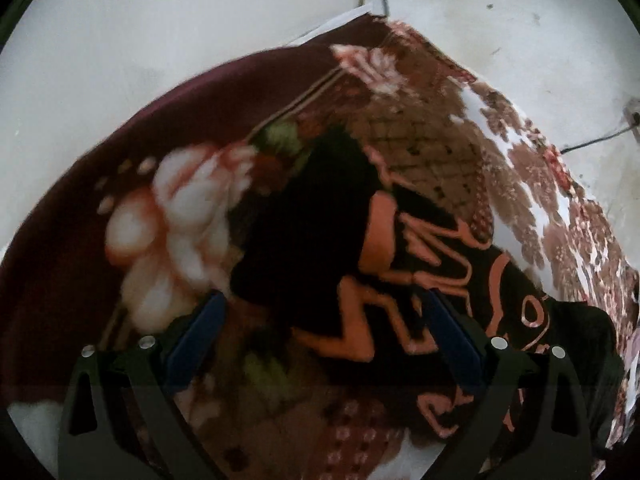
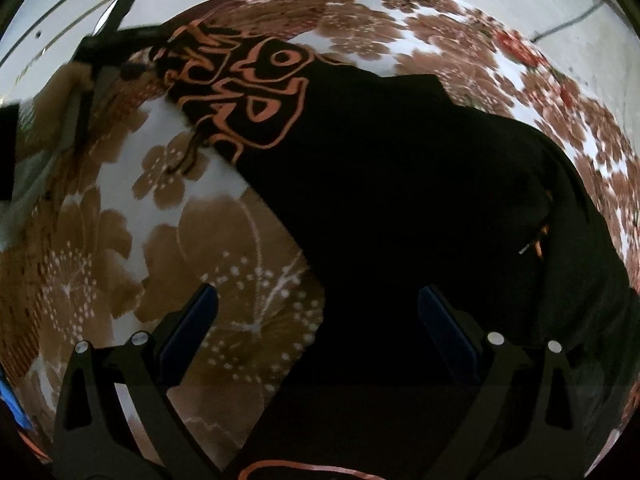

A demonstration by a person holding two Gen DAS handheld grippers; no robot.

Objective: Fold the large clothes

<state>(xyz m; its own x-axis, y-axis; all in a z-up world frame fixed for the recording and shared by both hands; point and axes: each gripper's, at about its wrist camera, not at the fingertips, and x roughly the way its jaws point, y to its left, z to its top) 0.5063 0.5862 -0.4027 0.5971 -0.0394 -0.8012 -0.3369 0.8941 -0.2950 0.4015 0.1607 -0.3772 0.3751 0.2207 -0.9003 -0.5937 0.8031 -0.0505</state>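
Observation:
A black garment [image 1: 312, 216] with orange lettering lies on a floral blanket [image 1: 176, 200]. In the left wrist view my left gripper [image 1: 324, 312] is open, its blue-padded fingers [image 1: 196, 340] spread just above the garment's printed part. In the right wrist view the garment [image 2: 420, 184] fills the middle and right, with its orange print [image 2: 248, 92] at the upper left. My right gripper [image 2: 318, 308] is open over the garment's lower edge, one finger above the blanket [image 2: 168, 240], the other above black cloth. Nothing is held.
The blanket lies on a pale floor [image 1: 120, 40]. A dark cable [image 1: 592, 142] runs on the floor at the right. The other gripper [image 2: 104, 44] shows dark at the upper left of the right wrist view. Something blue [image 2: 12, 404] sits at the left edge.

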